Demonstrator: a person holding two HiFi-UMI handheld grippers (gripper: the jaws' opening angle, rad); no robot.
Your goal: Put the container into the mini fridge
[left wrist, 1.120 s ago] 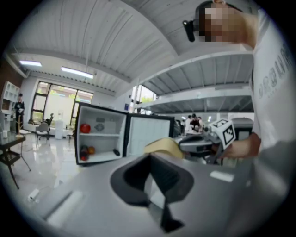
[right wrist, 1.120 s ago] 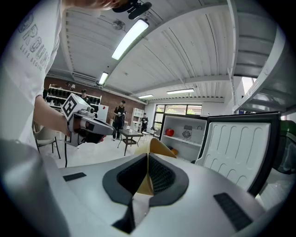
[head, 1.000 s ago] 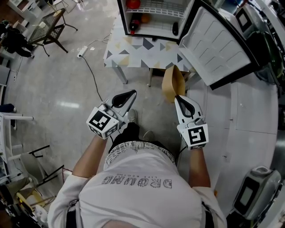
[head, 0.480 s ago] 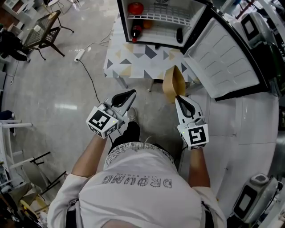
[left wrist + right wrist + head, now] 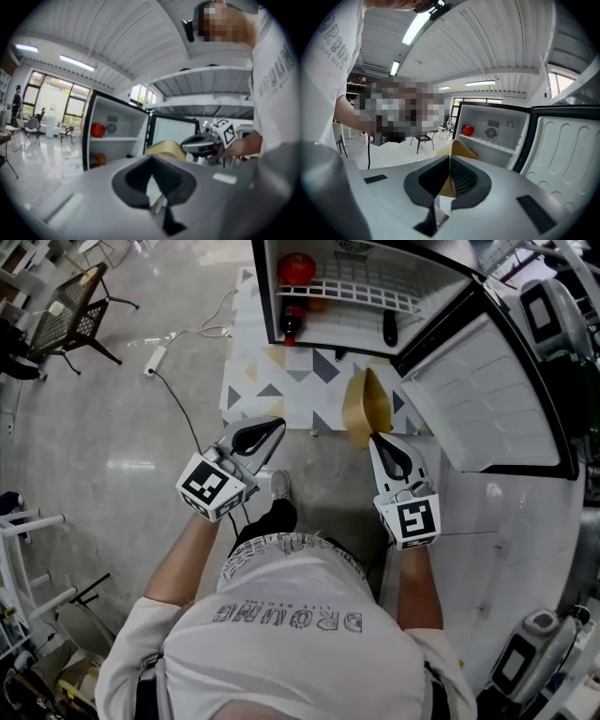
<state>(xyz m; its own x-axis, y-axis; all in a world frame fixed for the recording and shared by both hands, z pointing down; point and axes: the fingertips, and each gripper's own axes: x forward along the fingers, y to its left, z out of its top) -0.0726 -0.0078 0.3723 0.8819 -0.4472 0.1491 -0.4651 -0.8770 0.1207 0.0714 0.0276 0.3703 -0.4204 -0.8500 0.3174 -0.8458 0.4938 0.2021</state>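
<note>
now right claw (image 5: pixel 375 441) grasping container (image 5: pixel 362 405) before open mini fridge (image 5: pixel 417 277); left claw (image 5: pixel 277 425) clenched, empty.

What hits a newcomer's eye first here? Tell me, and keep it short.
The mini fridge standing wide open at the top of the head view, a red round fruit on its upper shelf. Just below it, the right claw grips a tan container by its rim, while the left claw is shut on nothing.

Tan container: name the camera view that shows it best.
Head view: the tan container shows nearly whole, its rim pinched by the right gripper, before the open mini fridge. The right gripper view shows only its edge between the jaws; the left gripper view, just its top.
</note>
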